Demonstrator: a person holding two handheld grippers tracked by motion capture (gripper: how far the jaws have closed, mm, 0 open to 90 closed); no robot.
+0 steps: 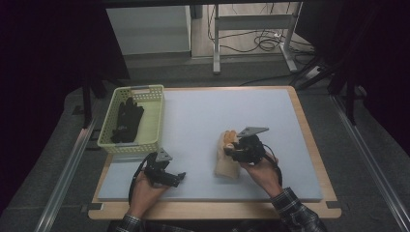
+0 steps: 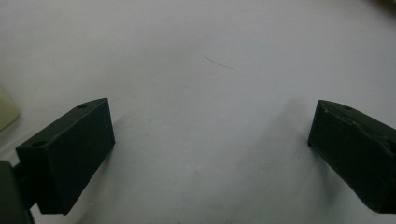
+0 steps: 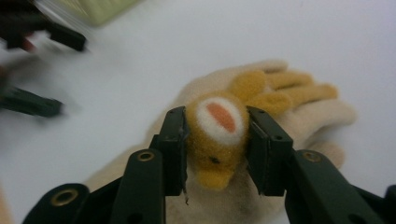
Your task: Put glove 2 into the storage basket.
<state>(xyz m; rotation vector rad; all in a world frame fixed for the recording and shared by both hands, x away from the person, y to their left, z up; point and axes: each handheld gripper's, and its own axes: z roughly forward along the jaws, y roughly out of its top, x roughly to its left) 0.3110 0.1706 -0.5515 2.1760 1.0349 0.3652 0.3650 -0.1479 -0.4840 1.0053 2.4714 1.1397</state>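
a cream knitted glove [image 3: 299, 121] with an orange-yellow plush animal head [image 3: 219, 135] on its back is seen lying flat on the pale mat [image 1: 203, 121], right of the mat's middle and toward the person's side. in the high view the glove [image 1: 226, 162] is placed with its fingers pointing away from the person and its cuff nearest the front edge. in the right gripper view the plush head is shown with a white patch and an orange centre, and small orange ears or paws are spread behind it toward the glove's fingers.

the plush head is held between the two black jaws of the right gripper [image 3: 217, 149]; the pads are pressed against its sides at a middling width, with the soft pile bulging over their inner edges. in the high view this gripper [image 1: 241, 147] is seen over the glove, carried by the person's right hand [image 1: 263, 171], whose checked sleeve [image 1: 297, 212] comes in from the bottom.

the left gripper [image 1: 167, 176] is held low over the mat's front left part, well apart from the glove. in the left gripper view its jaws are spread wide, with bare mat between them and nothing gripped [image 2: 210, 140].

a pale yellow-green basket [image 1: 153, 104] is set at the mat's far left corner, and a black glove [image 1: 126, 121] is laid inside it. the mat is carried by a wooden table [image 1: 309, 140].
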